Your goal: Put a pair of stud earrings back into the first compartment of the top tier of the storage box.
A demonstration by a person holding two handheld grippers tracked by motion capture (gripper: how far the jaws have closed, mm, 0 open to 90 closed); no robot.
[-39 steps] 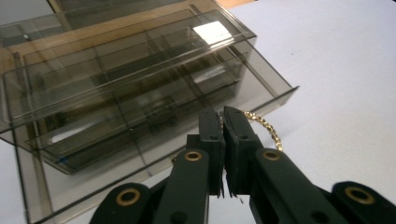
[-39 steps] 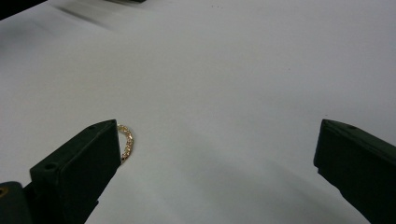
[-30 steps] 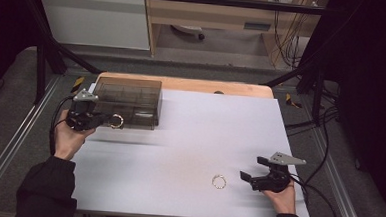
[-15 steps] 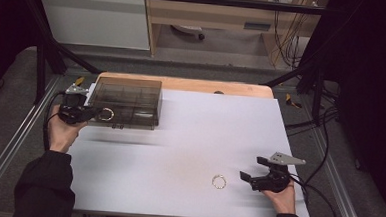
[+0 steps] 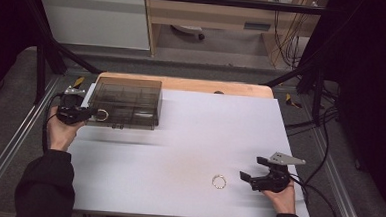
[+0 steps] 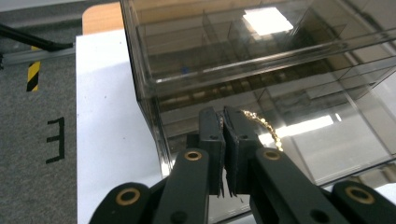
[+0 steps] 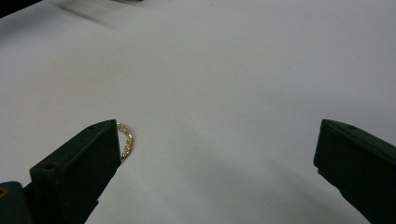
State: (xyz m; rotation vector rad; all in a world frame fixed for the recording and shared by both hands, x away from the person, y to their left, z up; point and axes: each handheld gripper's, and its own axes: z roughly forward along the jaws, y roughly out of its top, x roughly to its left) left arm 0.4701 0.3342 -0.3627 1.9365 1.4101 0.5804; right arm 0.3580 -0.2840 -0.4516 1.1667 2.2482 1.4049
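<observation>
Gold links of a bracelet are being pinched in the left hand-held gripper against the smoky compartment box, seemingly for stowing, while the right hand-held gripper is waiting wide beside a second bracelet lying on the table, likely next.

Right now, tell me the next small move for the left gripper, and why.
Probably ease the left gripper a little further over the box and open it. Its jaws are shut on a gold ring, held at the box's near edge, above what look like its compartments. The other ring lies on the table beside the open right gripper, so it can wait.
</observation>
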